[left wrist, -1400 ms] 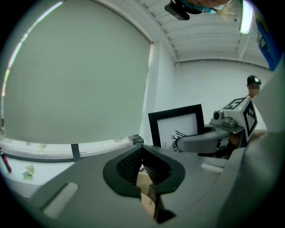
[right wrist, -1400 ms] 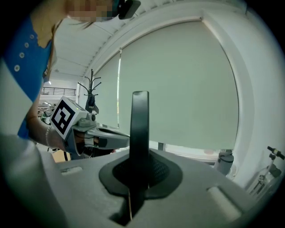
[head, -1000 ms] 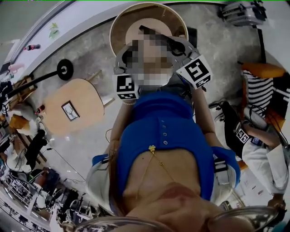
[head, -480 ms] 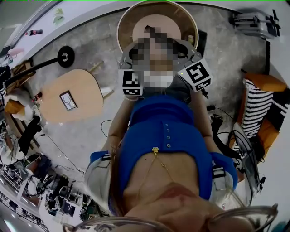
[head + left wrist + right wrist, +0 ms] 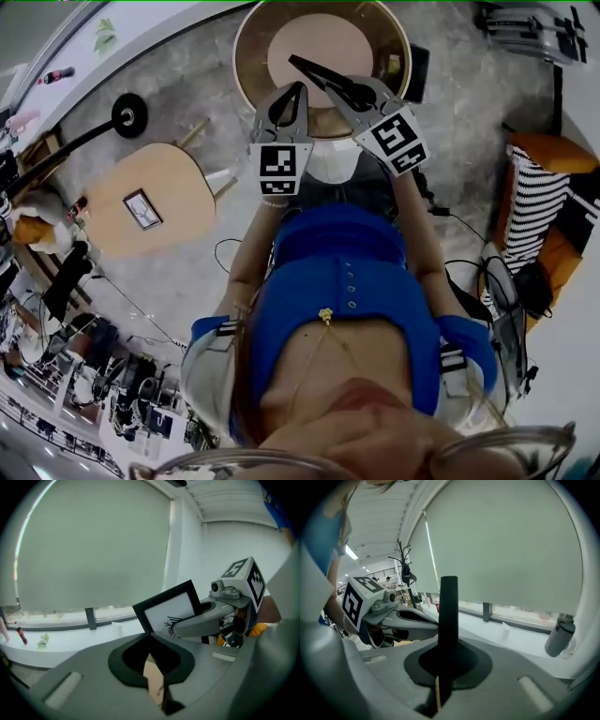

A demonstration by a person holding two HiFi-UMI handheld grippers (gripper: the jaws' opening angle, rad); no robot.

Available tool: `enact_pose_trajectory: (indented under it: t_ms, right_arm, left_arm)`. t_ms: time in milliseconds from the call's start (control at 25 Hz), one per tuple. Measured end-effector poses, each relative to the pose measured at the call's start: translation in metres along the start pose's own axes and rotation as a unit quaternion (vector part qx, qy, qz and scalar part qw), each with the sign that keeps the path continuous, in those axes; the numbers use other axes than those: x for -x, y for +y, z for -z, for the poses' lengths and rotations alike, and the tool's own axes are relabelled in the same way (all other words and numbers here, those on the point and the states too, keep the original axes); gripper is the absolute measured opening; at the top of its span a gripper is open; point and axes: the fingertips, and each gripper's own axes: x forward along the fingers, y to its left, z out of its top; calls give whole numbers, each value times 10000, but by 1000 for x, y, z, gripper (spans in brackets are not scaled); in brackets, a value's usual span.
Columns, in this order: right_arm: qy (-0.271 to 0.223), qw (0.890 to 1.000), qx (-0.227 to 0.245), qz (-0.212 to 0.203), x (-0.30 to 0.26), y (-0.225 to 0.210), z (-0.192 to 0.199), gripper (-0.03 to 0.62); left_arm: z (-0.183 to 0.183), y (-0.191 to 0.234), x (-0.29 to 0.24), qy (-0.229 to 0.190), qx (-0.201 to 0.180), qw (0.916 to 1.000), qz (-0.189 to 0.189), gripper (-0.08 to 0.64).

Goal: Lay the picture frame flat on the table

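We hold the picture frame (image 5: 323,75) up in the air over the round table (image 5: 251,56); it touches the table nowhere and does not lie flat. Our right claw (image 5: 336,82) is clamped on one edge of it: in the right gripper view the frame (image 5: 449,616) shows edge-on as a thin black bar, its long axis upright, rising straight out from between the closed jaws. Our left claw (image 5: 300,86) sits just beside the right one, and its jaws meet on the frame's lower corner. In the left gripper view the frame (image 5: 171,611) turns its white picture and black border towards us, tilted so that this corner points down into the claw (image 5: 150,634). From the head view the frame reads as a dark strip running from upper left to lower right above the table.
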Motion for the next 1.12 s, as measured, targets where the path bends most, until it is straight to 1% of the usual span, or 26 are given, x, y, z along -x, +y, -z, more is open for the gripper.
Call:
enact_pose_trajectory:
  t_ms: [280, 440, 600, 720, 920, 1120]
  right_arm:
    - [312, 9991, -246, -124, -22, -11, 32, 6]
    - [499, 9978, -374, -211, -36, -11, 52, 6]
    - [654, 9965, -494, -162, -46, -14, 74, 6]
    - [899, 9941, -587, -169, -56, -15, 91, 6]
    - [1150, 9913, -576, -261, -80, -14, 118, 6]
    - [1387, 9869, -734, -368, -99, -13, 147, 6]
  left_arm:
    - [32, -8, -24, 329, 147, 9992, 171, -3]
    - [51, -6, -30, 481, 227, 9984, 173, -2]
    - [68, -5, -30, 611, 337, 9974, 176, -2]
    - [81, -3, -30, 723, 401, 9964, 170, -3]
    - [104, 3, -33, 878, 415, 9952, 93, -2]
    - [127, 1, -43, 976, 349, 9946, 105, -3]
